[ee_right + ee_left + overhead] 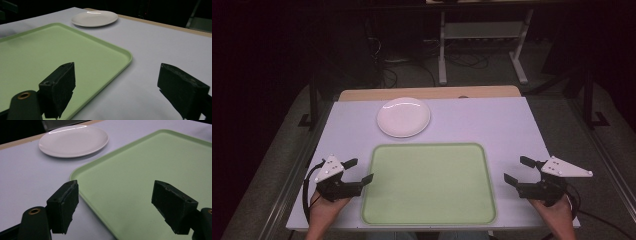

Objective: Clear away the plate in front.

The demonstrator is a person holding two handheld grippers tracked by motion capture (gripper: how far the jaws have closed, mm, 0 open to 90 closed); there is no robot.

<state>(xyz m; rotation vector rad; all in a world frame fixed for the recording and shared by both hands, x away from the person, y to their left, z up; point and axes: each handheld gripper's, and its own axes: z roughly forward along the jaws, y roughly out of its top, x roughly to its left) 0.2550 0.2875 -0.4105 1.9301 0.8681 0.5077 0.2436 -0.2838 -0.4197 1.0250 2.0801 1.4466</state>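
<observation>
A pale green tray lies empty in the near middle of the white table. Just beyond it sits a white plate, also empty. My left gripper hovers at the tray's left edge, jaws wide apart with nothing between them. My right gripper is off the tray's right edge, likewise open and empty. In the left gripper view my left gripper spans the rim of the tray, the plate farther off. In the right gripper view my right gripper straddles the corner of the tray, with the plate beyond.
The white table ends in a wooden strip at the far side. Past it the dark floor holds cables and the white legs of a stand. A person's hands come in at the bottom corners.
</observation>
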